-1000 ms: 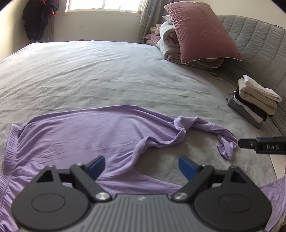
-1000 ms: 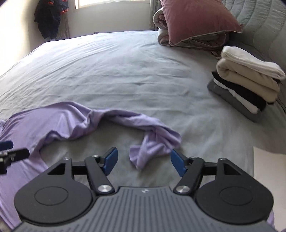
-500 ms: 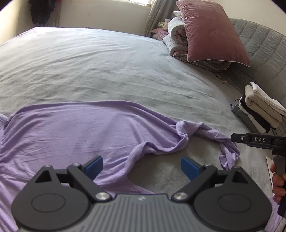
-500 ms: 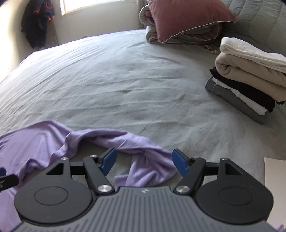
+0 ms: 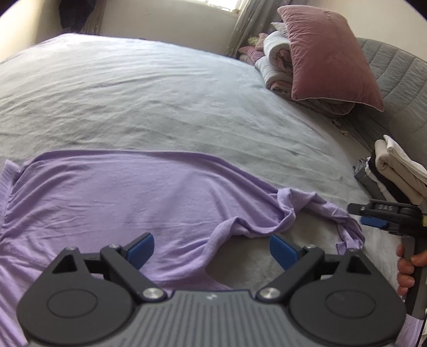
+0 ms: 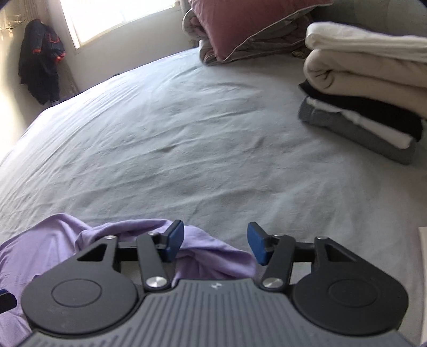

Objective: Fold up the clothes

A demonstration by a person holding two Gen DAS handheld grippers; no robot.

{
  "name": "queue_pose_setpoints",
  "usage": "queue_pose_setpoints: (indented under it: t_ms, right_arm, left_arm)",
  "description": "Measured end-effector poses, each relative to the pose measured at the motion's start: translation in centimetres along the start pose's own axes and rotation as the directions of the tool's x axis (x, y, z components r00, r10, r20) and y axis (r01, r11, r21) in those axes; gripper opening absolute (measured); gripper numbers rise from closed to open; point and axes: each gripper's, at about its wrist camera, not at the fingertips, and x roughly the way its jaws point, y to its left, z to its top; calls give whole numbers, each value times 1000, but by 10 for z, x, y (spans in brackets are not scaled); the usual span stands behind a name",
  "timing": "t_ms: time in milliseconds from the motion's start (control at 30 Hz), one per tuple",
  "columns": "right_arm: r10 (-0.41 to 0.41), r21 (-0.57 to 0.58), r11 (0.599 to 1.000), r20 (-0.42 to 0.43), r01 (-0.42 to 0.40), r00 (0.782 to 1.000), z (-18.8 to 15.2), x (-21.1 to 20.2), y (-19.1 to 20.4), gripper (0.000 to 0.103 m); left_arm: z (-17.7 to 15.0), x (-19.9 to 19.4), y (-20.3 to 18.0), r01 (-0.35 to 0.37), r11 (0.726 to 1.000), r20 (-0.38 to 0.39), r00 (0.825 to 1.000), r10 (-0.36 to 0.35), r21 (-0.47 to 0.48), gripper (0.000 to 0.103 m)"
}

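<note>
The lilac long-sleeved top lies spread on the bed, its crumpled sleeve trailing rightward. The right gripper has advanced over the sleeve end; its jaws have just been closing, half open, cloth between them, not yet pinched. The left gripper hovers wide open, empty, above the top's body

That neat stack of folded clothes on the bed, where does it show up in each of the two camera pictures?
Left wrist view: the stack of folded clothes sits at the far right edge, partly cut off, just above the right gripper.
Right wrist view: the stack fills the upper right, large and close.
Shared landmark: the dusky pink pillow, beyond the stack at the head of the bed in both views.
</note>
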Motion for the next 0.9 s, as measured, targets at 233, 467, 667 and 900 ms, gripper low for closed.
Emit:
queue_pose_setpoints:
  t_ms: [233, 467, 667, 900]
  right_arm:
    - [58, -86, 995, -19, -59, 998, -9, 15, 9, 17]
    - [114, -195, 976, 80, -97, 990, -11, -11, 29, 11]
    - [155, -314, 940, 44, -133, 987, -25, -30, 50, 11]
    - [129, -339, 926, -127, -165, 984, -50, -18, 61, 10]
  left_arm:
    - [-2, 4, -6, 10, 1000, -4, 1000, -10, 28, 94]
    - [-1, 1, -3, -1, 1000, 3, 1000, 1, 17, 94]
    - [0, -7, -6, 19, 999, 22, 1000, -19, 26, 94]
    - [-1, -9, -8, 20, 999, 24, 999, -21, 29, 94]
